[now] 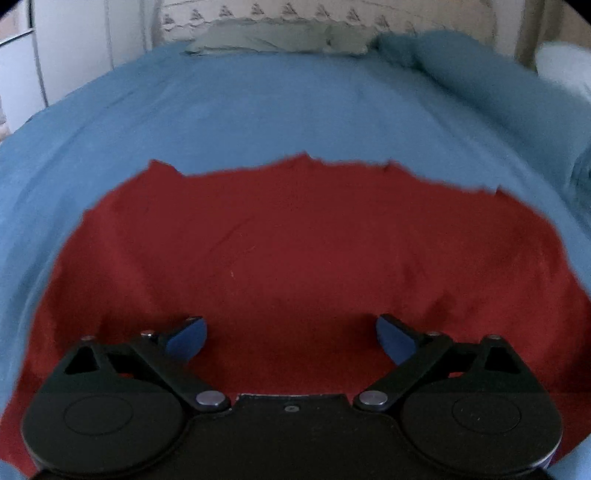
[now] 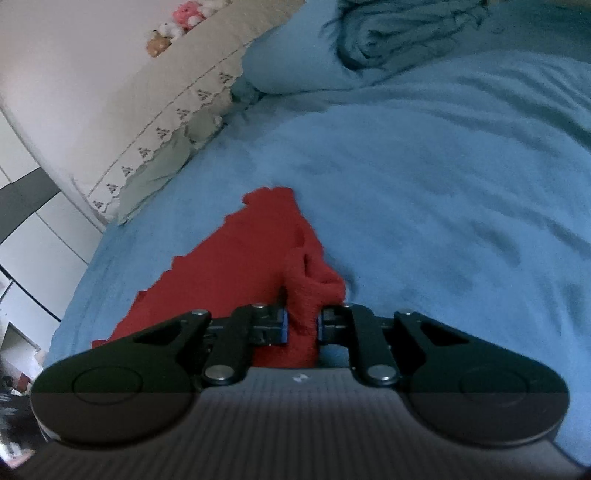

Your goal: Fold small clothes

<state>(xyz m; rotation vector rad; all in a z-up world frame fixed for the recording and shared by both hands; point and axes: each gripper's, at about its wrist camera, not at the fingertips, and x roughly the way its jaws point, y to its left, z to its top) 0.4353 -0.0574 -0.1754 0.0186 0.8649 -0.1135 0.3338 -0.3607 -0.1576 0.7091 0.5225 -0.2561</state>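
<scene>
Red garment (image 1: pixel 295 258) spread flat on blue bedsheet (image 1: pixel 258 110), far edge jagged. Left gripper (image 1: pixel 291 336) low over near part of garment, jaws wide apart, nothing between blue pads (image 1: pixel 186 339). Right gripper (image 2: pixel 302 325) clamped on bunched fold at garment's edge, cloth pinched upright between jaws. Rumpled blue blanket (image 2: pixel 399 33) well beyond garment. Grey-green pillow (image 1: pixel 277 37) at far end.

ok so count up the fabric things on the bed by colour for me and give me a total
Red: 1, the red cloth, pinched at one bunched end by the right gripper.
Blue: 3, the bedsheet, a pillow and a rumpled blanket.
Grey-green: 1, a flat cloth by the headboard.
Total: 5
</scene>
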